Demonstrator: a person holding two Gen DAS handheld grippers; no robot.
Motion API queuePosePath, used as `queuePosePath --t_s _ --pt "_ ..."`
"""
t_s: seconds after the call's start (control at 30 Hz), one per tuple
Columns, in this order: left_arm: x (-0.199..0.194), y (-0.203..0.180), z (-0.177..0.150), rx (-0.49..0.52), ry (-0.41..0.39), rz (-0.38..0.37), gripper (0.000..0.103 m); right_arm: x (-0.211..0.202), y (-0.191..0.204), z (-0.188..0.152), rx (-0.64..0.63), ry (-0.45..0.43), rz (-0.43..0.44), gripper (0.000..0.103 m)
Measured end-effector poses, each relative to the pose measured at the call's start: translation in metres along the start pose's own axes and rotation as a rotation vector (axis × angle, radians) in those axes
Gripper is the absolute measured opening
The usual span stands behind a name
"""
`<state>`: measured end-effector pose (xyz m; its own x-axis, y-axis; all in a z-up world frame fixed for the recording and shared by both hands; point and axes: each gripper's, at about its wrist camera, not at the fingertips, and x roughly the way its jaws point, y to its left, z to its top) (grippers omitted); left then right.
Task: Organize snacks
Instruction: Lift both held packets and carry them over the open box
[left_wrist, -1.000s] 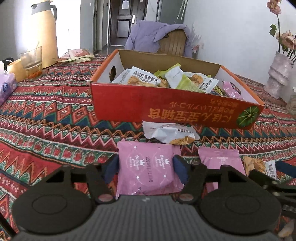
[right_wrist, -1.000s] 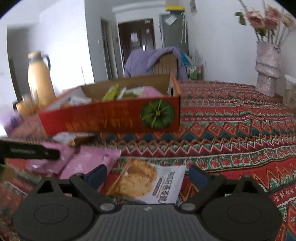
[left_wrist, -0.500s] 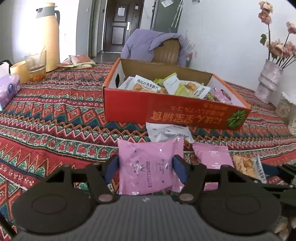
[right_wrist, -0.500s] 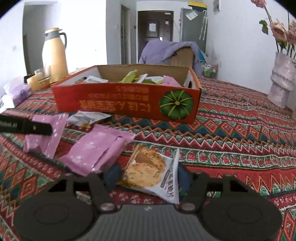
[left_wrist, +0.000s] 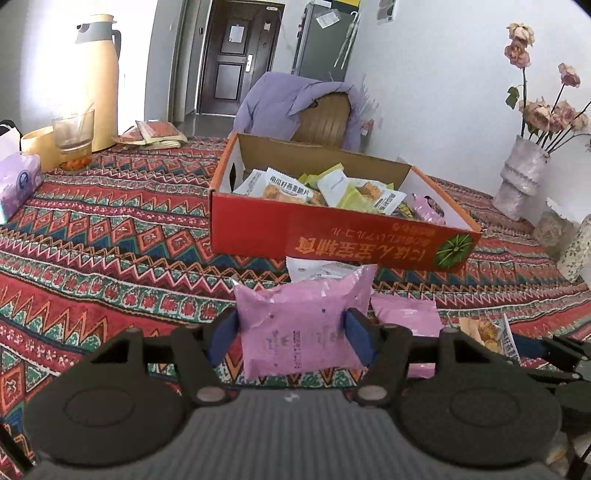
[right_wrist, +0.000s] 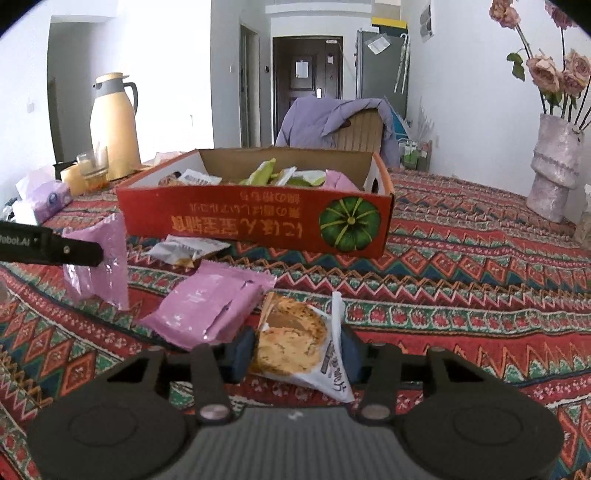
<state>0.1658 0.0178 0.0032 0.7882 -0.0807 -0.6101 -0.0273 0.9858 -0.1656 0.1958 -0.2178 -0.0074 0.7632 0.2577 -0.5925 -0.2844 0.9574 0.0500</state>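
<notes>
My left gripper (left_wrist: 291, 328) grasps a pink snack packet (left_wrist: 301, 325) between its blue pads, lifted off the patterned tablecloth (left_wrist: 110, 258). My right gripper (right_wrist: 297, 350), whose jaws have just been closing, clenches a white cracker packet (right_wrist: 295, 343), tilted between the pads. The red cardboard box (right_wrist: 255, 225), already holding several snacks, stands at twelve o'clock from both grippers. A second pink packet (right_wrist: 207, 306) lies at ten o'clock from my right gripper; a small white packet (right_wrist: 186, 249) rests just before the box.
</notes>
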Motion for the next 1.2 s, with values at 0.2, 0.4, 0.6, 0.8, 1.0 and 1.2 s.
queuePosePath --t_s 0.2,0.4,0.6,0.8,1.0,1.2 --pt "-0.006 0.0 0.003 0.001 -0.024 -0.015 0.064 -0.008 0.001 0.007 0.001 -0.041 0.001 0.048" --pt "-0.014 -0.005 0.013 0.008 -0.061 -0.024 0.064 -0.015 0.004 0.022 -0.003 -0.087 0.008 0.048" --pt "-0.015 -0.01 0.031 0.009 -0.095 -0.03 0.064 -0.016 0.006 0.047 -0.006 -0.141 0.006 0.048" --pt "-0.006 -0.015 0.058 0.006 -0.127 -0.033 0.064 -0.007 0.005 0.072 0.012 -0.181 0.005 0.048" --pt "0.016 -0.024 0.088 0.016 -0.139 -0.024 0.064 0.017 0.0 0.103 0.035 -0.205 0.0 0.048" --pt "0.048 -0.03 0.119 0.02 -0.146 0.022 0.064 0.055 -0.007 0.136 0.055 -0.199 0.0 0.048"
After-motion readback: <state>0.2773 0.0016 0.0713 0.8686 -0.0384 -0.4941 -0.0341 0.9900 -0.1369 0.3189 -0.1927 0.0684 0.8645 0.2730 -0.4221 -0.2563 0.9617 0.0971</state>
